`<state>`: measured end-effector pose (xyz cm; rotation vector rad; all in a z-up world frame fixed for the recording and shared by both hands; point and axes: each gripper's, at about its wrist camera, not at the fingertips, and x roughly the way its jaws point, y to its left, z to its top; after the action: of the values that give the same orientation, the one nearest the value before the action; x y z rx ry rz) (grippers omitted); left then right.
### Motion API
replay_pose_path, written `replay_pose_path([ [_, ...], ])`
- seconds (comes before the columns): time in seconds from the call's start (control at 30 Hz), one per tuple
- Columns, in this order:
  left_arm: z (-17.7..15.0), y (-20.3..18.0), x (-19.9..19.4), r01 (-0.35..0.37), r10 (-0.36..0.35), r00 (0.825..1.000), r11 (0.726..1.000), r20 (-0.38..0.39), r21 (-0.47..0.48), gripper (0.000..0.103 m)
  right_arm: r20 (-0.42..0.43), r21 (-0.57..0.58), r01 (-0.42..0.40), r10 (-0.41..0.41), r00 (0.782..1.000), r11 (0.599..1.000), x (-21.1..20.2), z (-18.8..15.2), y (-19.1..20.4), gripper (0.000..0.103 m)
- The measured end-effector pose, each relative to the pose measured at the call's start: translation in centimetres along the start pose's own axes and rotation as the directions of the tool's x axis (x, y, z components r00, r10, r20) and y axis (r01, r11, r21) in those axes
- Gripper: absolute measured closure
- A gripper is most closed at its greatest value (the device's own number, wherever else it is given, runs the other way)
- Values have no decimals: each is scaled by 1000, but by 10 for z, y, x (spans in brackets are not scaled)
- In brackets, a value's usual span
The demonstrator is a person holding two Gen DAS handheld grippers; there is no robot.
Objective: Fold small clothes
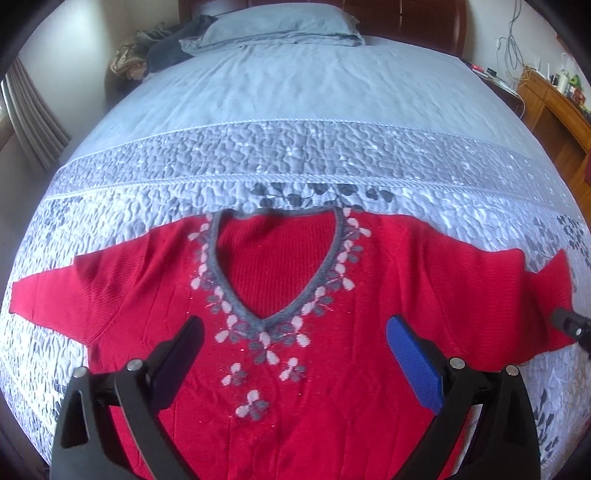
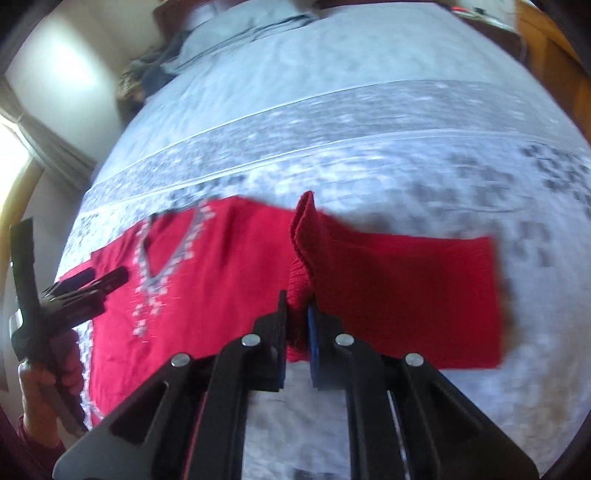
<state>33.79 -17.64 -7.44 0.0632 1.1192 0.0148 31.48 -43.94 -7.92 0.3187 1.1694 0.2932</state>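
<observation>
A red knit sweater (image 1: 332, 295) with a grey V-neck and flower trim lies face up on the bed, sleeves spread out. My left gripper (image 1: 295, 343) is open and empty, hovering over the sweater's chest. My right gripper (image 2: 297, 314) is shut on the sweater's right sleeve (image 2: 399, 291), pinching a raised fold near its lower edge. The right gripper shows at the sleeve end in the left wrist view (image 1: 570, 325). The left gripper shows over the sweater body in the right wrist view (image 2: 88, 284).
The bed has a quilted grey-blue cover (image 1: 295, 155) with leaf print. A pillow (image 1: 280, 26) lies at the headboard. Dark clothes (image 1: 162, 48) are piled at the far left corner. A wooden desk (image 1: 554, 107) stands at the right.
</observation>
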Motion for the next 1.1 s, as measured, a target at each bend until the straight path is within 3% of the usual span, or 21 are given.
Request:
replay_pose_path([
  [0.27, -5, 26, 12, 33, -34, 999, 998, -29, -48, 4, -99, -59, -119, 113, 989, 991, 54, -4, 69, 90],
  [0.37, -8, 24, 18, 96, -99, 994, 993, -53, -64, 5, -108, -50, -84, 78, 991, 995, 60, -8, 69, 58],
  [0.53, -14, 1, 24, 215, -218, 972, 976, -92, -40, 7, -45, -7, -62, 62, 997, 998, 28, -17, 32, 65],
  [0.63, -19, -23, 33, 347, -350, 923, 937, -159, -49, 17, -37, 8, 12, -11, 999, 1000, 16, -25, -1, 68],
  [0.7, -23, -38, 45, 417, -425, 880, 905, -213, -85, 24, -43, 19, 32, -31, 999, 999, 11, -34, -18, 69],
  [0.87, -34, -55, 75, 481, -513, 807, 858, -293, -178, 42, -35, 39, 49, -48, 998, 998, 6, -56, -43, 70],
  [0.97, -36, -58, 77, 490, -525, 806, 851, -273, -190, 43, -24, 43, 51, -50, 998, 998, 7, -64, -50, 69],
  [1.03, -34, -57, 79, 504, -541, 800, 841, -260, -199, 52, -18, 43, 58, -57, 998, 997, 6, -70, -54, 69],
  [1.1, -32, -58, 83, 517, -564, 782, 825, -266, -230, 63, -13, 49, 58, -58, 998, 997, 6, -74, -56, 69],
])
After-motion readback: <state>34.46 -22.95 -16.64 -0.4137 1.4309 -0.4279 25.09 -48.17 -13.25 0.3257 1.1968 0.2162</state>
